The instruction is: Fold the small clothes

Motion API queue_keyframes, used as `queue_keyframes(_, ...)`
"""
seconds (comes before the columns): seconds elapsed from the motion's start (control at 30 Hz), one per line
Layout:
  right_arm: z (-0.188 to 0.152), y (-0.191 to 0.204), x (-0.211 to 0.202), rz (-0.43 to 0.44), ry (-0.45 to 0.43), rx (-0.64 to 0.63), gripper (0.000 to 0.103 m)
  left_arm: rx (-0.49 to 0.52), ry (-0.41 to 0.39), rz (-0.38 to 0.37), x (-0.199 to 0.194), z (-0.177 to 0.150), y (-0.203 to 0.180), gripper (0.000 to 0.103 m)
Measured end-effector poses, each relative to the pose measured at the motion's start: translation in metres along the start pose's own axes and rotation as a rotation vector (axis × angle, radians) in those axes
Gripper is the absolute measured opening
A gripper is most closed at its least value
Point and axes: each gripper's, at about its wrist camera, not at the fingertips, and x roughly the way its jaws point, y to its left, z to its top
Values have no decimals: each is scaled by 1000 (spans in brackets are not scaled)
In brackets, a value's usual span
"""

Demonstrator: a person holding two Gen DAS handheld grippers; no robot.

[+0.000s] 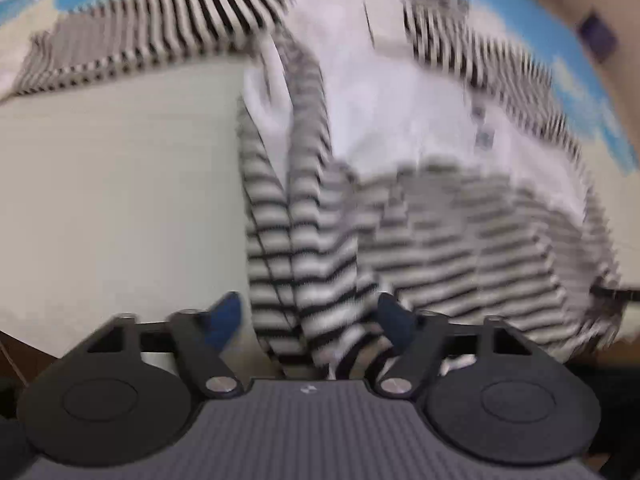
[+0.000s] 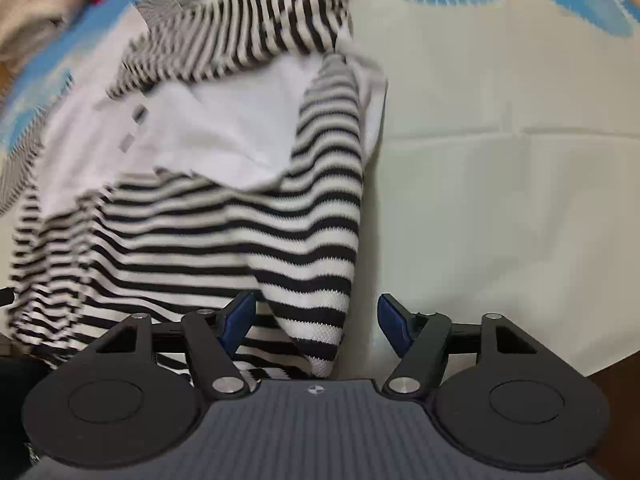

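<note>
Tools (image 1: 310,322) (image 2: 316,322) angled steeply down | jaws apart, unclamped | striped garment (image 2: 224,236) between.

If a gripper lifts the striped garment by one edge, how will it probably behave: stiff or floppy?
Probably floppy: the striped garment already lies in soft folds and its sleeve drapes in a curve. It looks like a light knit, so it should lift easily but sag and unfold. On the smooth sheet it would likely slide or bunch when pushed.
</note>
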Motion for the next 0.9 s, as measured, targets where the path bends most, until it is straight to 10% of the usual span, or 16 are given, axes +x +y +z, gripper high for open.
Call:
queue_keyframes(0.1,-3,4,1,29,6,-19,13,93,0,32,2,-3,-10,9)
queue_keyframes(0.33,-17,-9,-23,22,-10,-55,11,138,-34,104,-24,-18,7,16)
queue_keyframes(0.57,-4,-11,-35,-25,-145,-39,42,167,-176,50,-54,-1,-1,41)
queue_keyframes(0.73,1,-14,-6,7,-27,8,42,165,-18,155,-12,2,-9,48)
queue_keyframes(0.83,-2,-18,-6,60,-12,36,6,167,9,142,-3,0,-13,43)
queue_keyframes(0.9,-4,-22,-21,54,-49,32,3,181,-19,89,-7,1,-22,8)
